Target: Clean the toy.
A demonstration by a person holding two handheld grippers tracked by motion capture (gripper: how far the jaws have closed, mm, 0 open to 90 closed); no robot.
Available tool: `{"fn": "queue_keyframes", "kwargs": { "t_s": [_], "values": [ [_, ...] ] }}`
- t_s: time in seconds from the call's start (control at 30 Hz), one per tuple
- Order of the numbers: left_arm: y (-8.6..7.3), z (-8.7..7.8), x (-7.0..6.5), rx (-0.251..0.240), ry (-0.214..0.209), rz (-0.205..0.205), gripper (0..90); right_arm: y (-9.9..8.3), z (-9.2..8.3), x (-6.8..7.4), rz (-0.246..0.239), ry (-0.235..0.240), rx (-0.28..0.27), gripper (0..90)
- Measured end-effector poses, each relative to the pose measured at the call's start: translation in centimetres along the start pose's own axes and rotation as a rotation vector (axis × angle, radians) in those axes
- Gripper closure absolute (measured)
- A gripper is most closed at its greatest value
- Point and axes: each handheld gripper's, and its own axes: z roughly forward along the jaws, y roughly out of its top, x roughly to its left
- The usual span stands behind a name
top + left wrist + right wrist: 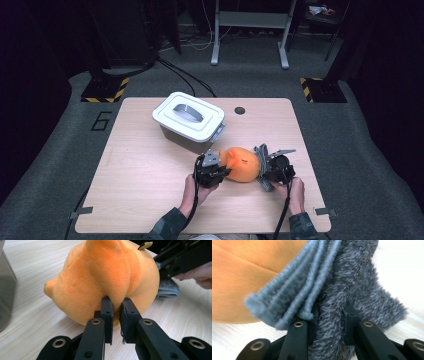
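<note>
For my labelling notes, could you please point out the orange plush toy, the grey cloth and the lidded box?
orange plush toy (243, 164), high view, middle of its body.
grey cloth (359, 282), right gripper view, fuzzy side.
lidded box (187, 116), high view, white lid.

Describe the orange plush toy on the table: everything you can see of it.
The orange plush toy is a rounded, soft, short-piled fabric body with stitched seams, a small pointed nub at one side and a pale tag on top. It lies on the wooden table, near the front edge, in front of the lidded container. The left gripper pinches a fold of its fabric; a grey fuzzy cloth, held by the right gripper, lies against its other side.
</note>
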Motion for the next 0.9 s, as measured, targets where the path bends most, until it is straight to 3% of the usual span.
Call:
{"fn": "queue_keyframes", "kwargs": {
  "t_s": [0.13, 0.23, 0.37, 0.43, 0.63, 0.83, 0.9],
  "values": [
    [0.0, 0.0, 0.0, -0.003, 0.004, 0.001, 81.7, 0.0, -0.2, 0.1, 0.001, -0.011, -0.008, 72.8],
    [0.0, -0.1, 0.1, -0.002, 0.0, -0.007, 81.7, 0.1, -1.3, 0.0, -0.002, -0.04, -0.03, 74.1],
    [0.0, -0.1, 0.0, -0.002, 0.0, -0.001, 81.7, 0.5, -3.8, 0.2, -0.001, -0.056, -0.111, 74.2],
    [0.0, -0.1, 0.0, -0.002, 0.001, 0.001, 81.7, 0.9, -5.2, 0.6, -0.008, -0.027, -0.159, 74.1],
    [0.0, -0.1, -0.1, -0.003, 0.002, -0.001, 81.7, 2.6, -7.8, 3.6, -0.111, 0.013, -0.228, 73.6],
    [0.1, -0.1, -0.2, -0.006, 0.002, 0.009, 81.6, 3.9, -7.8, 7.3, -0.228, 0.048, -0.241, 73.1],
    [0.1, -0.1, -0.2, -0.006, 0.001, 0.011, 81.7, 4.1, -7.4, 8.2, -0.228, 0.053, -0.232, 73.1]
  ]
}}
